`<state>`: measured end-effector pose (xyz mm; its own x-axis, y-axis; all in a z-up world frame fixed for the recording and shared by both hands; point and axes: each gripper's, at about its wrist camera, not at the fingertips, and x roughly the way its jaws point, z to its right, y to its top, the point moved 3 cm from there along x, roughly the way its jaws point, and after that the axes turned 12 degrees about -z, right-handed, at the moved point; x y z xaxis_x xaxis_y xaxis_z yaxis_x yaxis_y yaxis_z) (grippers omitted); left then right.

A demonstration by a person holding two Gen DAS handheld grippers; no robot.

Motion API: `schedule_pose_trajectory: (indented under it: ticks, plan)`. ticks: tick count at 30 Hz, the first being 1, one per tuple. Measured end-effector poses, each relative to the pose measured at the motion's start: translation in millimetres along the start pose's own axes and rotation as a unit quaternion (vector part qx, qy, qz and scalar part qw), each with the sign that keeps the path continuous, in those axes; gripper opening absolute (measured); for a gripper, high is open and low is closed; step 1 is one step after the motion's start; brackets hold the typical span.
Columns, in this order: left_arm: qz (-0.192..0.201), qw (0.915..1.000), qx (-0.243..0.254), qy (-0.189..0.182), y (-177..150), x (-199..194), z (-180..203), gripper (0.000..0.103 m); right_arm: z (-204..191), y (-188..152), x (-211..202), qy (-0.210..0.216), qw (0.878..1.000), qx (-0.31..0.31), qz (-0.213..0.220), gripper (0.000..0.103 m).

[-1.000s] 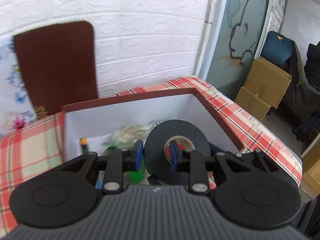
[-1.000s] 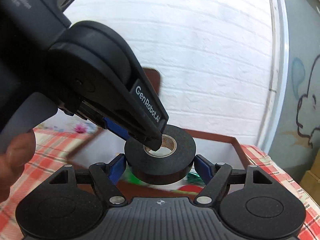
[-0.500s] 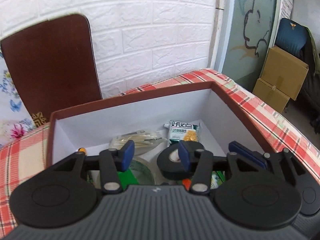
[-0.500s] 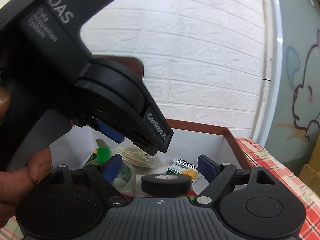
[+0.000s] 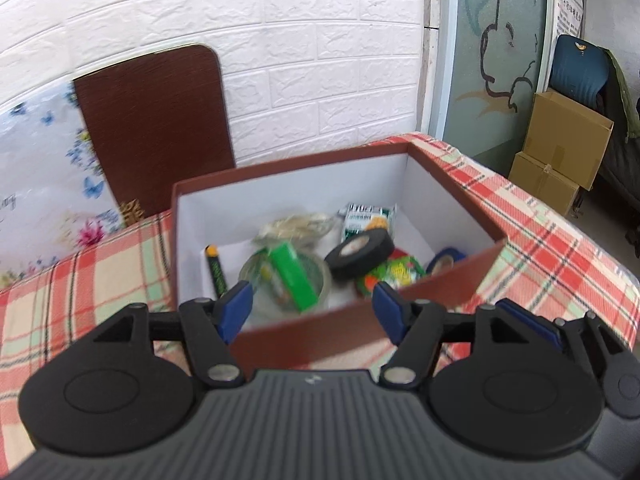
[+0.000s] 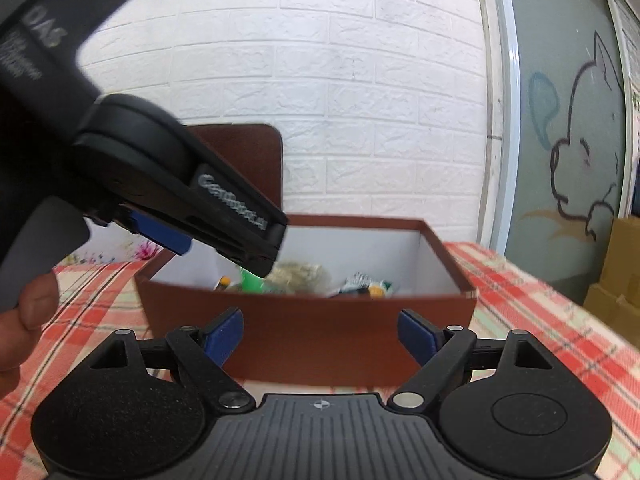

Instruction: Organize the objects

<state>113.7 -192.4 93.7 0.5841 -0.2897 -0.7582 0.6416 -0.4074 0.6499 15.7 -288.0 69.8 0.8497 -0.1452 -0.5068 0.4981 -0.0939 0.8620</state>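
The brown box (image 5: pixel 360 328) sits on the checked surface (image 5: pixel 560 248), crowded with a clear tape ring (image 5: pixel 316 276), a green carton (image 5: pixel 292 276), a marker (image 5: pixel 216 272) and snack packets (image 5: pixel 368 220). The black tape roll (image 5: pixel 360 252) now lies tilted among them, no longer held. The box's near wall stands before both grippers. The left gripper (image 5: pixel 312 308) has just been opening, its fingers half apart and empty; the right gripper (image 6: pixel 320 332) is spread wide, empty too. Both have drawn back from the box.

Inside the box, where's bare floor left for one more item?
In the box, white floor shows along the left wall behind the marker, and in the far right corner past the black tape roll. The middle and near right are piled up.
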Motion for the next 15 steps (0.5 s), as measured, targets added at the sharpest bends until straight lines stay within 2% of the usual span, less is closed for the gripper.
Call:
schedule_pose_trajectory:
  ticks: [7,10,15]
  plan:
    - [0.009,0.9995,-0.004,0.03,-31,-21,-11,0.07,-8,-10,-29,-0.013,1.0,0.007,-0.017,0.083]
    - [0.012,0.999,-0.012,0.042,-41,-30,-18,0.073,-16,-16,-29,-0.014,0.999,0.026,-0.021,0.083]
    - [0.018,0.9972,-0.013,0.072,-64,-44,-27,0.081,-4,-5,-51,0.018,0.996,0.091,0.002,0.091]
